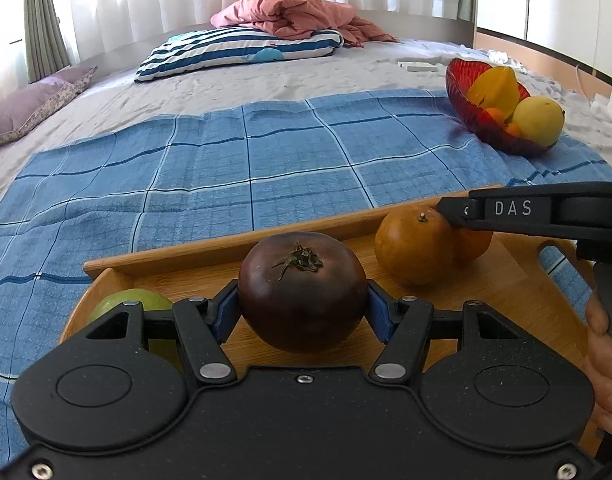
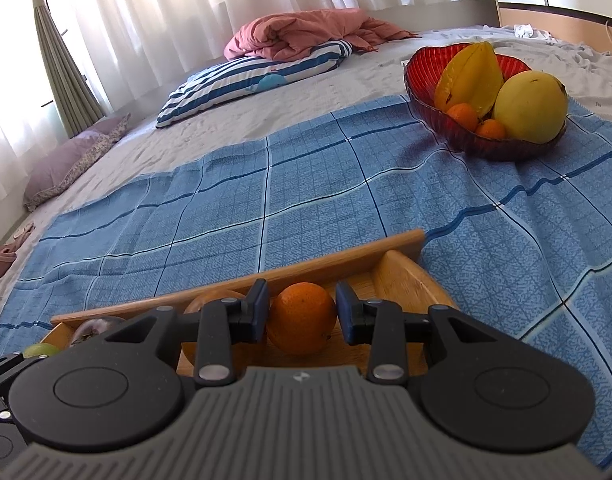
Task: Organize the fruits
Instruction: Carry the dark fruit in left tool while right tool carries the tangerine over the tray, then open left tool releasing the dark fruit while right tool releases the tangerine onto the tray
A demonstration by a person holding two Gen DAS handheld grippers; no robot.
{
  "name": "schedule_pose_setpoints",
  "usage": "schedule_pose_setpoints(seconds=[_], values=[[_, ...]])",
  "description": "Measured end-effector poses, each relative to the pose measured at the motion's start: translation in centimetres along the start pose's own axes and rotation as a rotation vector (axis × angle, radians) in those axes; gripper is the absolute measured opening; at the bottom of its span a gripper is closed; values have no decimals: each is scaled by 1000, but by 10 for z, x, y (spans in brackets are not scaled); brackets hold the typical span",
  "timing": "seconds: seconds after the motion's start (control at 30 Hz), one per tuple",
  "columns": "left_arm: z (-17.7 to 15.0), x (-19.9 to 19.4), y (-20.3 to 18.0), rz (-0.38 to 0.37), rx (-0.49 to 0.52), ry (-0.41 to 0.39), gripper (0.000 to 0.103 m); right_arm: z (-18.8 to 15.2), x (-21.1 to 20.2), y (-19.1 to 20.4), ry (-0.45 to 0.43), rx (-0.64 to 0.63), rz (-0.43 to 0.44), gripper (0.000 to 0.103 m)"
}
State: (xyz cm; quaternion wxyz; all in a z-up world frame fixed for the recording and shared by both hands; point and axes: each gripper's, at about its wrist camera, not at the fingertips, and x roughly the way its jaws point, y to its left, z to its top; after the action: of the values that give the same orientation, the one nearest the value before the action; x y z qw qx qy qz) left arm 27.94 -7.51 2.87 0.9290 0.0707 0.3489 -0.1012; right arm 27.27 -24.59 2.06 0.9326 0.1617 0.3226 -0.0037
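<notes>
Both grippers pinched fruit off the tray point(image 1: 210, 254): left gripper point(image 1: 302, 312) squeezed the dark tomato point(image 1: 302, 288), right gripper point(image 2: 302, 312) the orange point(image 2: 302, 318), bowl point(image 2: 422, 80) at one o'clock, likely the destination.

Both tongs angled downward, each closed around a fruit

Left tongs point(image 1: 302, 308) — blue pads pressing both flanks of a dark tomato point(image 1: 302, 292); right tongs point(image 2: 302, 314) clasp a small orange point(image 2: 302, 318), a bare hand point(image 1: 606, 364) gripping their handle.

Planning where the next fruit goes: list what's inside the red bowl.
The red bowl holds a starfruit, a yellow mango and two small oranges. Anything beneath them is hidden.
</notes>
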Motion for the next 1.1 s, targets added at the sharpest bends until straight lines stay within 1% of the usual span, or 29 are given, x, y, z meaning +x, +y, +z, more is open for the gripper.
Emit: schedule_pose_setpoints(seconds=[0.37, 0.43, 0.47, 0.57, 0.7, 0.83, 0.9, 0.93, 0.97, 1.0, 1.03, 1.1], values=[[-2, 2, -11, -26, 6, 12, 62, 1, -1, -2, 12, 7, 10, 41], [-2, 5, -9, -40, -14, 27, 62, 1, -1, -3, 13, 7, 13, 41], [-3, 6, -7, -52, -42, 37, 62, 1, -1, -3, 14, 7, 14, 41], [-3, 6, 0, -69, -82, 43, 62, 1, -2, -4, 17, 7, 16, 43], [-3, 6, 1, -66, -78, 51, 62, 1, -2, -4, 16, 7, 16, 49], [-4, 4, 0, -67, -80, 58, 62, 1, -5, -5, 12, 5, 16, 49], [-4, 0, 0, -69, -78, 43, 63, 0, -7, -6, 11, -1, 15, 49], [-4, -4, -1, -62, -66, 23, 66, 0, -8, -7, 10, -5, 13, 53], [-3, -8, -2, -52, -53, 4, 75, -1, -9, -8, 7, -10, 11, 57], [-2, -13, -3, -42, -44, -15, 80, -1, -10, -9, 5, -13, 11, 63], [0, -17, -3, -41, -41, -28, 84, -2, -12, -9, 2, -15, 12, 65], [2, -23, -1, -51, -48, -31, 85, -3, -15, -11, -4, -14, 11, 67]])
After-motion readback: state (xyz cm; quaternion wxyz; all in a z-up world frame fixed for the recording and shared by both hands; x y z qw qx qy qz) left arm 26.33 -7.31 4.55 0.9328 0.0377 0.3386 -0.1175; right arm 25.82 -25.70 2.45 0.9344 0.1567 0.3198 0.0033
